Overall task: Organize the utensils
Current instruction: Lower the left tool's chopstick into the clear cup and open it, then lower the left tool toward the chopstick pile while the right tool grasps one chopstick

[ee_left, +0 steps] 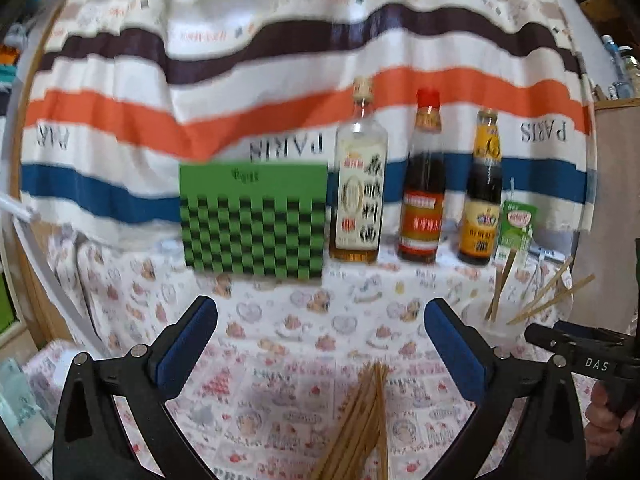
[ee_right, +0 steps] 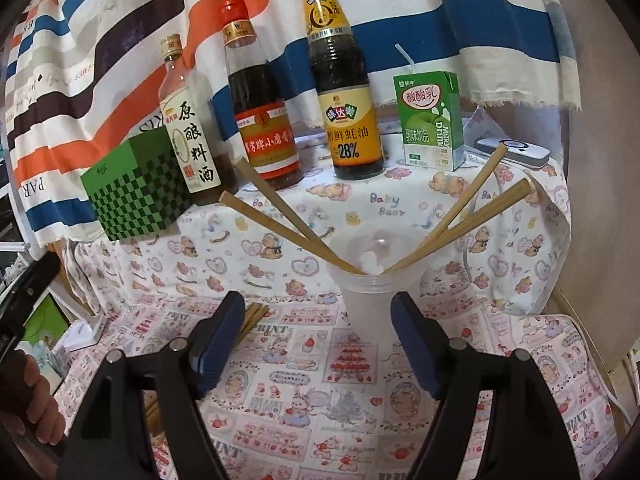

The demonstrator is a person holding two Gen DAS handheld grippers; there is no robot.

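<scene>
Blue-padded left gripper (ee_left: 320,350) spread wide, nothing between the jaws, hovering over a printed tablecloth (ee_left: 280,320). Loose bundle of wooden chopsticks (ee_left: 360,420) flat on the cloth just below and between the fingers, untouched. Right gripper (ee_right: 318,338) likewise parted and empty, pointed at a translucent plastic cup (ee_right: 376,280) standing upright just ahead of its fingertips. Four chopsticks in the cup (ee_right: 460,224), two leaning left and two leaning right, tips down inside. More of the loose bundle visible in the right wrist view behind the left finger pad, partly hidden. Along the back of the table, left to right: green checkered box (ee_left: 252,220), clear cooking-wine bottle (ee_left: 360,184), red-capped dark sauce bottle (ee_left: 424,184), oyster sauce bottle with a yellow label (ee_left: 482,192), small green milk drink carton (ee_left: 516,228) with a straw. Striped fabric backdrop (ee_left: 280,60) hanging behind them. White device (ee_right: 516,150) lying right of the carton, too indistinct to identify.
</scene>
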